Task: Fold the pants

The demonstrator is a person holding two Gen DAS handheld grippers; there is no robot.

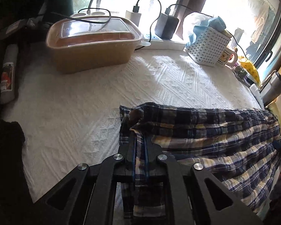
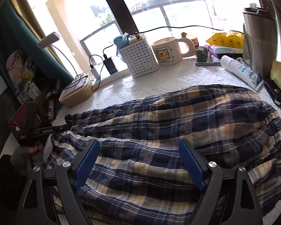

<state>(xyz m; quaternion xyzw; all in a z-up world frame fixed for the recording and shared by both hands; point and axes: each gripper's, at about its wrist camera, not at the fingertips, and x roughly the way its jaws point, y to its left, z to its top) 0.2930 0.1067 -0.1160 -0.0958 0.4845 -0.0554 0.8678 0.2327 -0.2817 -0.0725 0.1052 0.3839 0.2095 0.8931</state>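
On the white quilted cover (image 1: 75, 112) — plaid pants (image 2: 168, 123), long axis crosswise; our left gripper (image 1: 139, 150) clamps their end, right gripper (image 2: 138, 161) gapes empty over the middle.

Bright daylight pours through the big window (image 2: 159, 9) ahead of you, washing over the white textured tabletop (image 1: 75, 103); teal curtain (image 2: 13, 37) hangs at left.

White textured tabletop (image 1: 84, 103) under plaid pants (image 2: 159, 123), tan container (image 1: 91, 43), basket (image 2: 140, 58), mug (image 2: 168, 51).
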